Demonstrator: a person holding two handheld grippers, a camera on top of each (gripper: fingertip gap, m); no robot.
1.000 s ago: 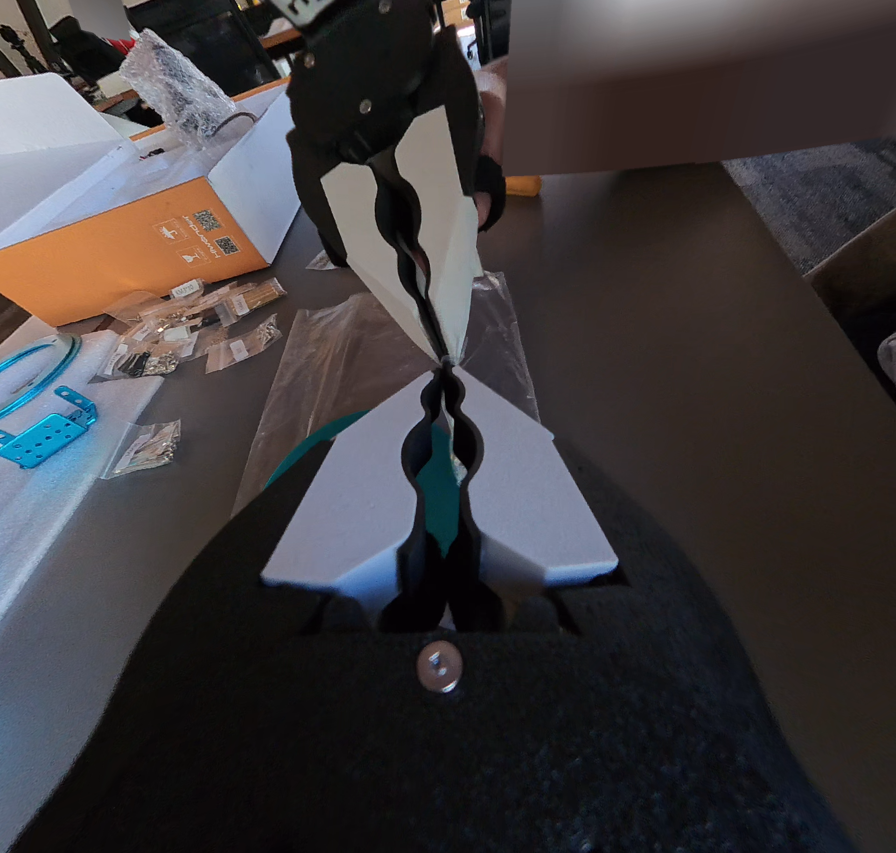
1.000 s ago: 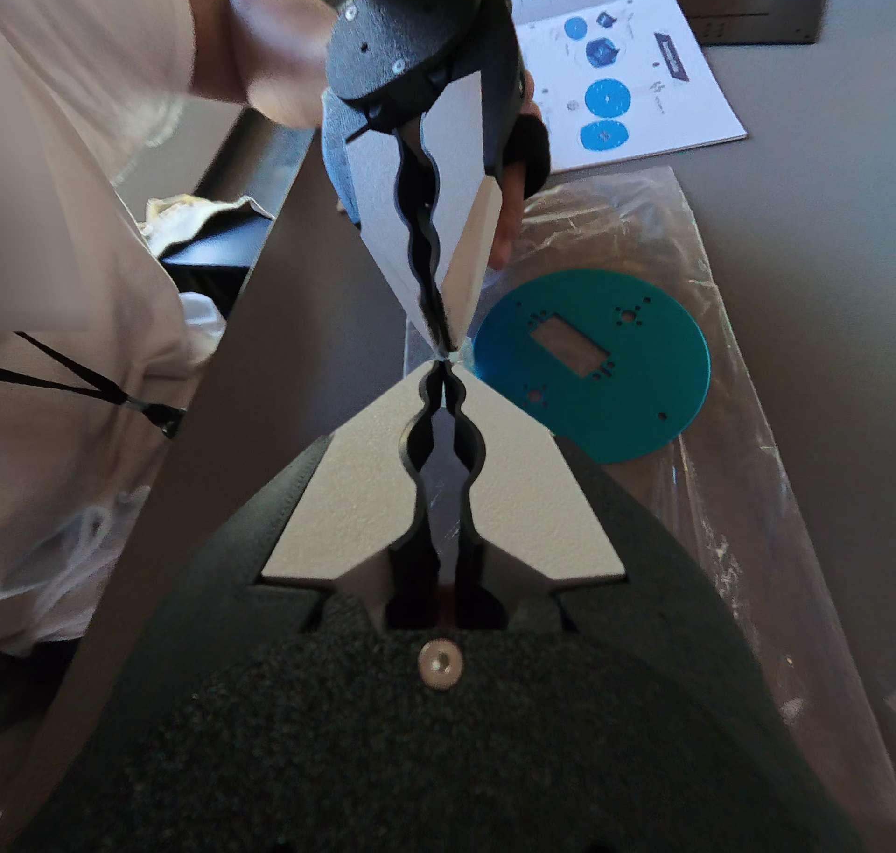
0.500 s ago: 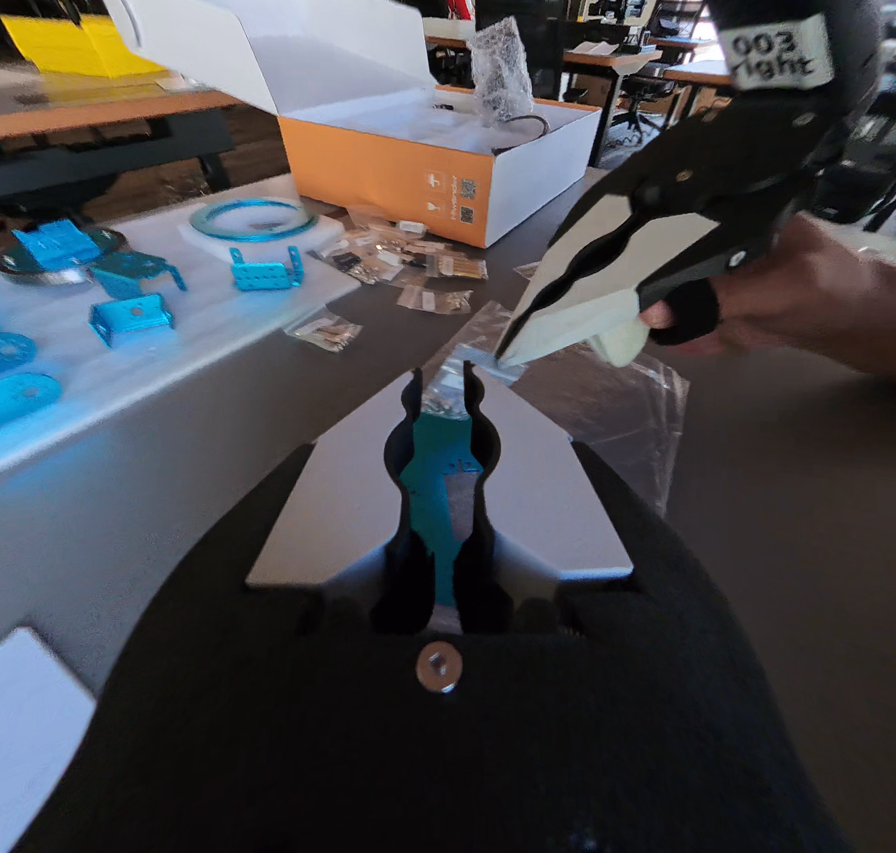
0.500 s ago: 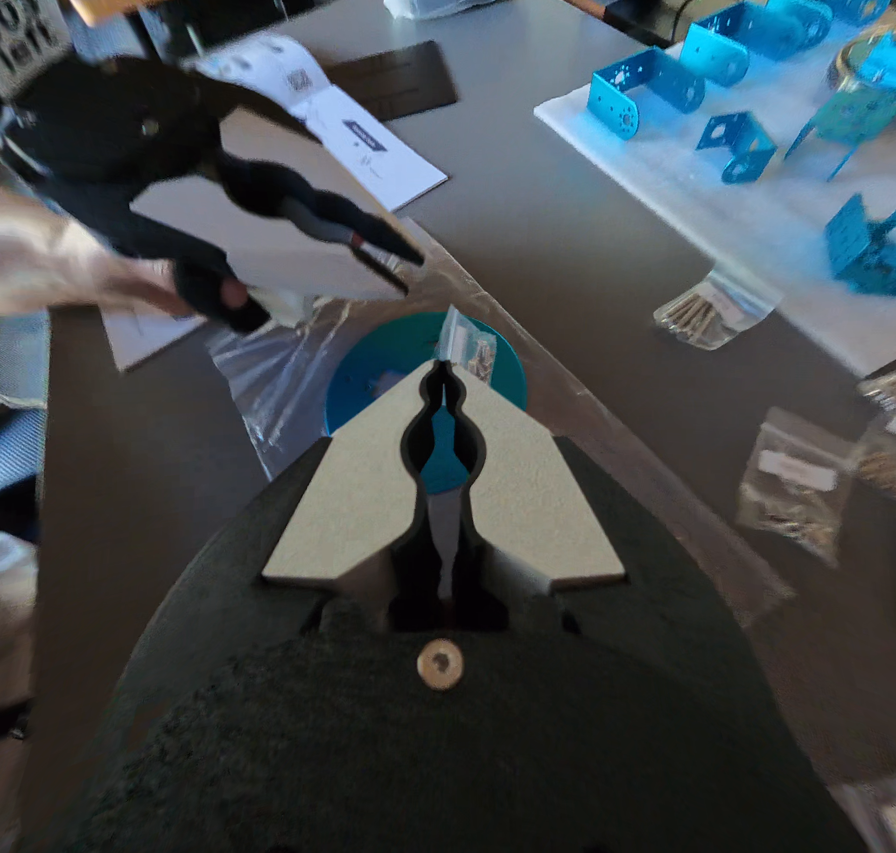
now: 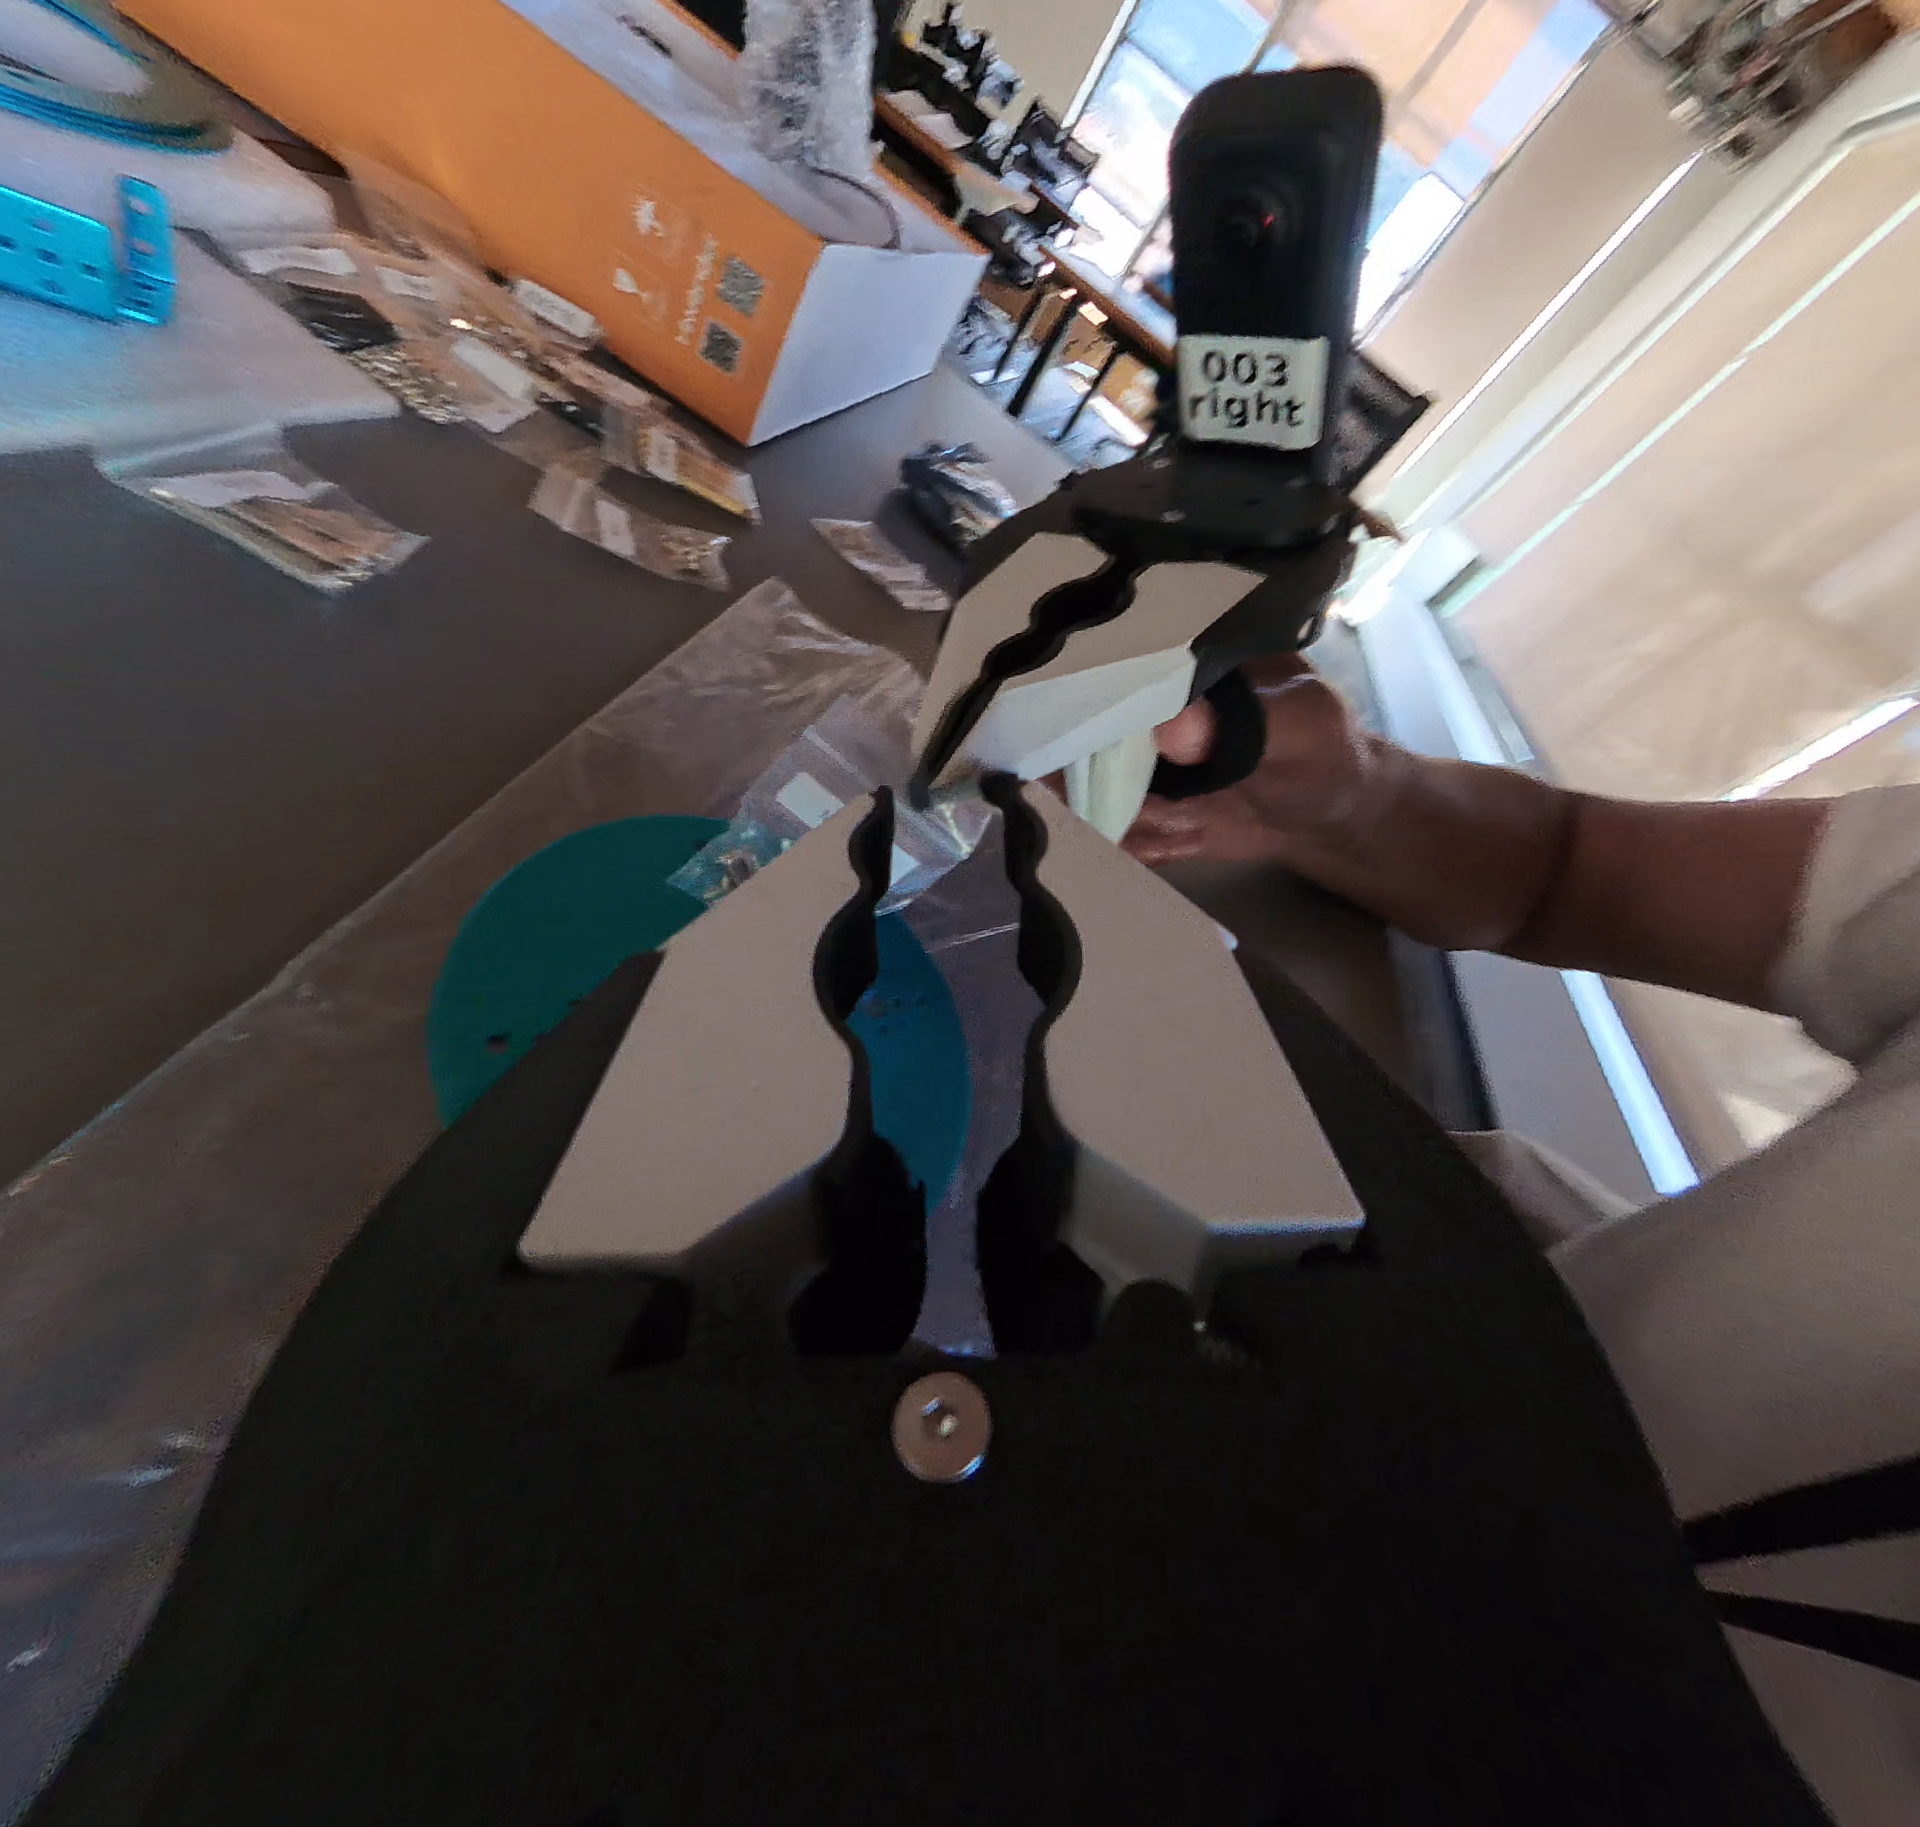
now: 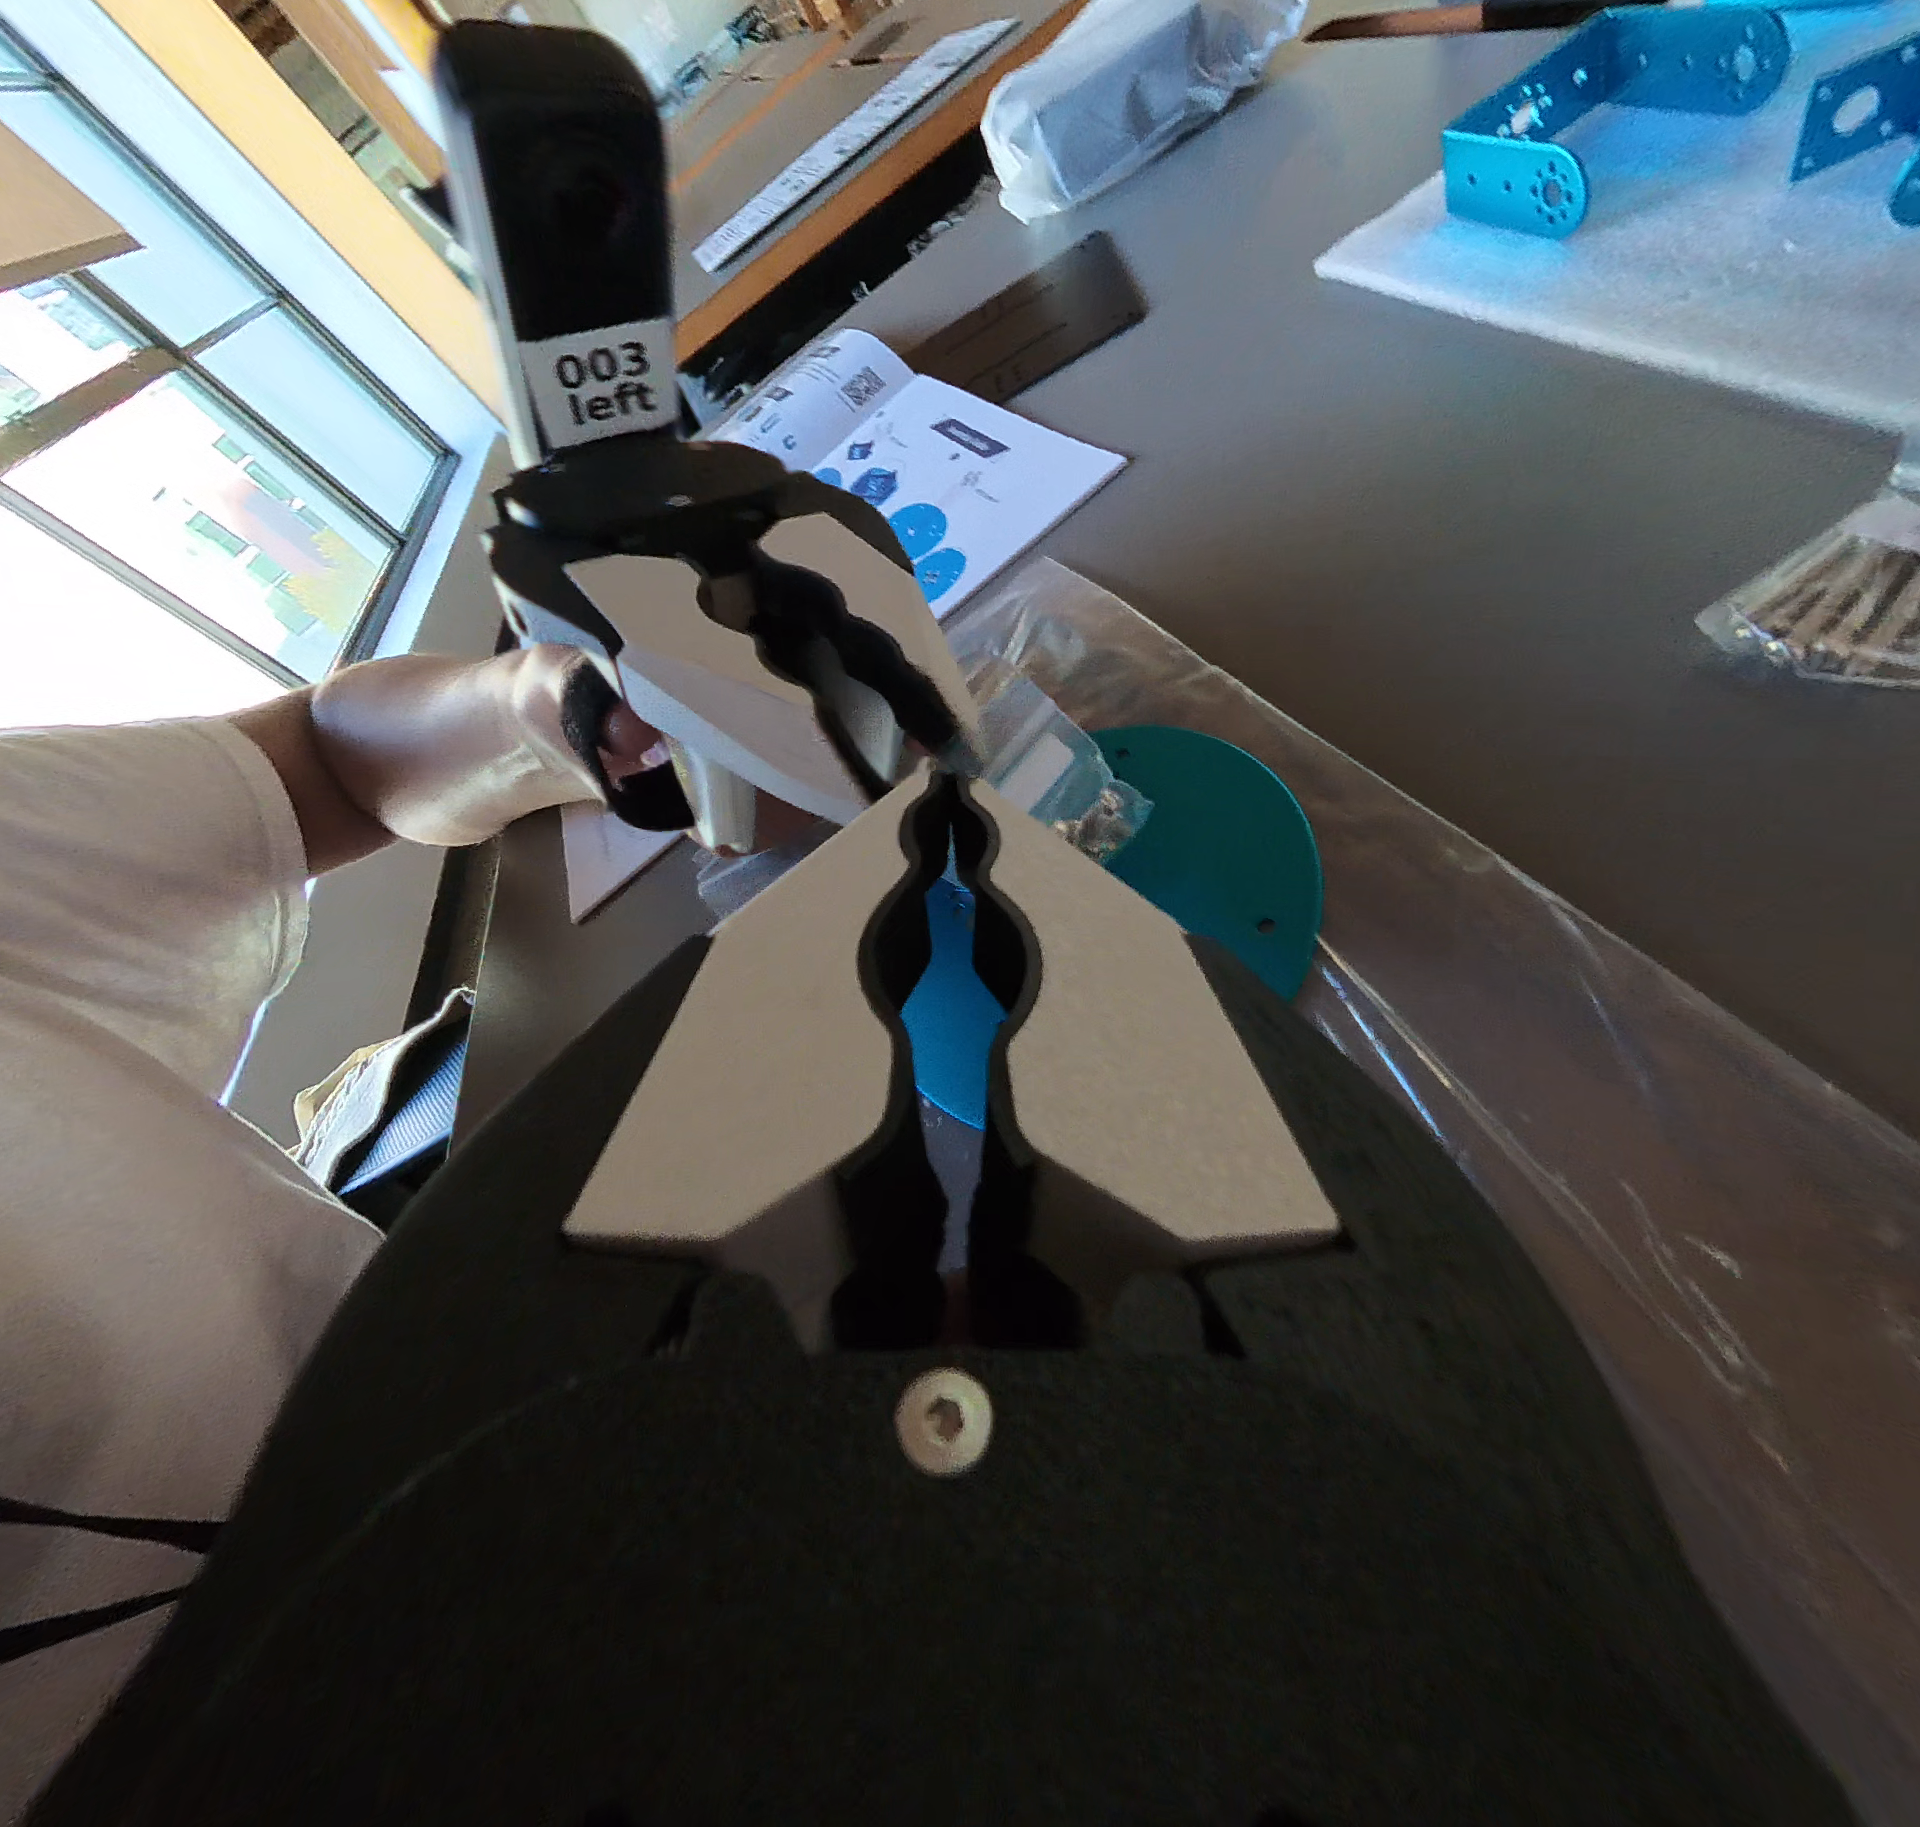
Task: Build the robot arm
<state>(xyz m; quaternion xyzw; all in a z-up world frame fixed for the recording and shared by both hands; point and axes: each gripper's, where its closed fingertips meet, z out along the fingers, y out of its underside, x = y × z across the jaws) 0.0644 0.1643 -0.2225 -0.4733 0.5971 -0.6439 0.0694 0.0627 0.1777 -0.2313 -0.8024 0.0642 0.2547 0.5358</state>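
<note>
My right gripper [image 6: 940, 790] is shut on one corner of a small clear bag of screws [image 6: 1049, 769] and holds it just above a teal round plate [image 6: 1216, 863]. My left gripper [image 5: 943, 795] is open, its two fingertips on either side of the same bag [image 5: 821, 811]. In the left wrist view the right gripper [image 5: 920, 788] comes in from the upper right and meets my left fingertips tip to tip. The teal plate [image 5: 561, 925] lies on a large clear plastic bag [image 5: 727, 676] on the dark table.
An orange and white box [image 5: 468, 115], several small hardware bags [image 5: 270, 520] and a blue bracket [image 5: 62, 250] lie at the left. A manual [image 6: 935, 468], a black plate [image 6: 1039, 323], blue brackets [image 6: 1621, 115] on white foam [image 6: 1662, 302] and a screw bag [image 6: 1829, 593] lie beyond. The tips of both grippers are at nearly the same place. Both grippers' tips are roughly 25 cm from the blue bracket [image 5: 62, 250].
My left gripper has opened from shut. Both grippers have swung and tilted and now meet tip to tip again over the teal plate. The right gripper stays shut on the small bag.
</note>
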